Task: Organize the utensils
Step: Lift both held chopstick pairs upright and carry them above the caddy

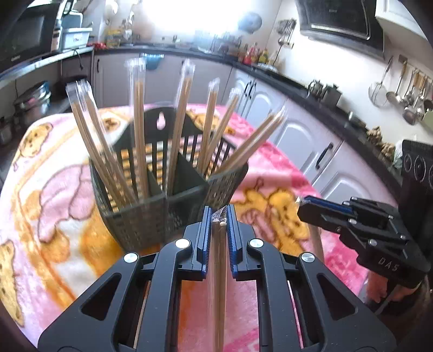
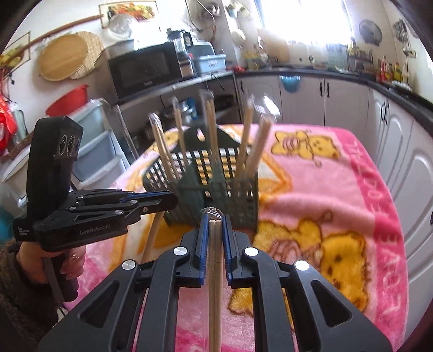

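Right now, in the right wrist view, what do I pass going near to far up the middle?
Right gripper shut on wrapped chopsticks → dark slotted utensil basket holding more chopstick packs → pink blanket → white cabinets.

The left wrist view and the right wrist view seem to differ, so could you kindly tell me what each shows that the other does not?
Only the left wrist view shows the range hood and the hanging ladles, plus the right gripper from outside. Only the right wrist view shows the microwave, the red basin, the stacked drawers and the left gripper from outside. Both show the dark slotted basket holding wrapped chopsticks on the pink blanket, and each gripper shut on its own wrapped pair.
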`<state>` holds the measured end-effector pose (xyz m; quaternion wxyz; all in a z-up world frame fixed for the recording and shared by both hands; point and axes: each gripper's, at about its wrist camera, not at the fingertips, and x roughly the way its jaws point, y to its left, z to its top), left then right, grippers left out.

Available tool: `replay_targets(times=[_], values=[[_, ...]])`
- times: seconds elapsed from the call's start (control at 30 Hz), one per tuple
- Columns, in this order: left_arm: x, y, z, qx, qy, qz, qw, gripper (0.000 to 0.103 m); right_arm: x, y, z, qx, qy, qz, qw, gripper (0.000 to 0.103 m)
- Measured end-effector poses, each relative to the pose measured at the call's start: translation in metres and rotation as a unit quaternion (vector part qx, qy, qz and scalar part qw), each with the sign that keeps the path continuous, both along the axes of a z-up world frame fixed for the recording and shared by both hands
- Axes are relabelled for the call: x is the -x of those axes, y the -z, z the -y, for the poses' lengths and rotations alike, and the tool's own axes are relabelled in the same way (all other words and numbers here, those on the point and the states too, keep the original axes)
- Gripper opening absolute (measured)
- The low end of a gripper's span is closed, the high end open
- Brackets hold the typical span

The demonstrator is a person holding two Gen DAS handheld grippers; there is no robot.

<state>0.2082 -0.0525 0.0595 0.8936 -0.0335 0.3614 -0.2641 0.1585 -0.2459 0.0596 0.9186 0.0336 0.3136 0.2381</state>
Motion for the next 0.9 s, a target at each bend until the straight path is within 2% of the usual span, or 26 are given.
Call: replay_targets(times=[0.23, 0.5, 0.9], values=[[0.006, -0.034, -0.001, 0.014, -0.003, 0.041, 0.9991, 0.007, 0.012, -0.028, 0.001, -0.013, 0.008, 0.050, 0.999, 0.010], [0.004, -0.063, 0.009, 0.023, 0.000, 0.076, 0.9969, 0.007, 0.015, -0.059, 0.000, -0.025, 0.017, 0.134, 0.991, 0.010], [0.006, -0.114, -0.003, 0.032, -0.014, 0.132, 0.9907, 0.007, -0.006, -0.101, -0.015, -0.052, 0.013, 0.197, 0.979, 0.010]])
